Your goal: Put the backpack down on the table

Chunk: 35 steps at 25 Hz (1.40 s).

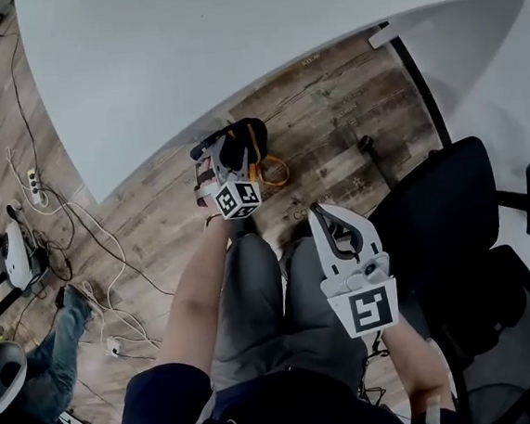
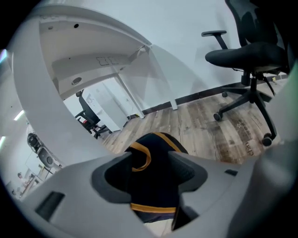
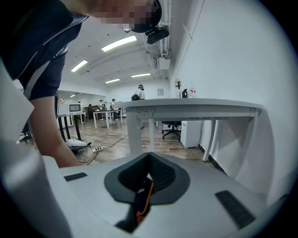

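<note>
Beside the counter's (image 1: 231,51) edge, your left tongs (image 1: 227,154) clamp the black, orange-trimmed backpack (image 1: 250,138); only the right gripper view shows your right tongs (image 3: 149,160) pinching a strap (image 3: 142,197).

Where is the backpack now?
Head view, centre: the backpack is clamped in the left tool, over the wood floor, just short of the white table.

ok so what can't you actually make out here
backpack: head view, the left tool covers most of it; left gripper view, the jaws cut off its lower part.
strap in the right tool: right gripper view, the tool body hides where it leads.
items on the table: right gripper view, too small to name.
</note>
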Each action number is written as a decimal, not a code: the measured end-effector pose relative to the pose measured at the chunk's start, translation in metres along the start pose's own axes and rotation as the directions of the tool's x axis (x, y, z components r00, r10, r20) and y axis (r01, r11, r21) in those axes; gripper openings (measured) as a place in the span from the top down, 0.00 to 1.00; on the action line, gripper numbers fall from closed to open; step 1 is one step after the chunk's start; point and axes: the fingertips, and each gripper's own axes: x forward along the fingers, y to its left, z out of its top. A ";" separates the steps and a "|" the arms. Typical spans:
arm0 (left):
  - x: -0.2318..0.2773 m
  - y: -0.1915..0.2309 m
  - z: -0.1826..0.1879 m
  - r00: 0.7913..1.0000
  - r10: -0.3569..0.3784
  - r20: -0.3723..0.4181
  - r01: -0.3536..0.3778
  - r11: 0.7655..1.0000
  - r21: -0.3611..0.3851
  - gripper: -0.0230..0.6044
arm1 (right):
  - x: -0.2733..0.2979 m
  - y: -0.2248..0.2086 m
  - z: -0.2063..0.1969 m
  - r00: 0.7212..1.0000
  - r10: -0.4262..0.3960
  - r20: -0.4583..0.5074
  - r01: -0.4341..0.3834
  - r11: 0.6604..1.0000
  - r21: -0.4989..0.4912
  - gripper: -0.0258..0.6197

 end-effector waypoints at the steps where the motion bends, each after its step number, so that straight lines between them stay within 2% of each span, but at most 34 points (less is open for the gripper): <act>1: -0.003 0.000 0.000 1.000 0.009 0.002 -0.009 1.000 0.000 0.57 | 0.001 0.000 0.000 1.000 0.001 -0.001 -0.001 1.000 0.004 0.96; 8: 0.006 -0.002 -0.003 0.998 0.045 -0.037 -0.041 0.992 0.118 0.60 | 0.000 0.000 -0.002 1.000 0.014 -0.016 -0.014 1.000 0.014 0.96; 10: 0.015 -0.002 -0.003 0.997 0.065 -0.035 -0.061 0.992 0.109 0.62 | 0.001 0.000 -0.005 1.000 0.020 -0.020 -0.019 1.000 0.012 0.96; 14: 0.026 0.003 -0.005 0.992 0.122 -0.032 -0.121 0.991 0.054 0.75 | 0.000 -0.004 -0.012 0.999 0.029 -0.033 -0.029 1.000 0.011 0.96; 18: 0.030 0.009 -0.004 0.987 0.156 -0.028 -0.155 0.987 0.034 0.90 | -0.001 -0.009 -0.016 0.999 0.030 -0.036 -0.030 0.999 0.014 0.96; 20: 0.029 0.012 -0.004 0.987 0.159 -0.025 -0.158 0.987 0.024 0.94 | -0.001 -0.009 -0.017 0.999 0.035 -0.038 -0.034 0.999 0.015 0.96; 25: 0.021 0.014 0.001 0.995 0.096 -0.008 -0.096 0.994 -0.059 0.95 | -0.001 -0.009 -0.017 0.998 0.038 -0.040 -0.037 0.999 0.018 0.96; 28: 0.002 0.011 0.005 0.999 0.032 0.026 -0.030 0.997 -0.074 0.95 | -0.002 -0.007 -0.011 0.999 0.038 -0.035 -0.037 0.999 0.031 0.96; 35: -0.044 0.013 0.022 0.993 -0.078 0.091 0.090 0.986 -0.137 0.95 | -0.005 -0.002 0.009 0.999 0.033 -0.028 -0.031 0.998 0.045 0.96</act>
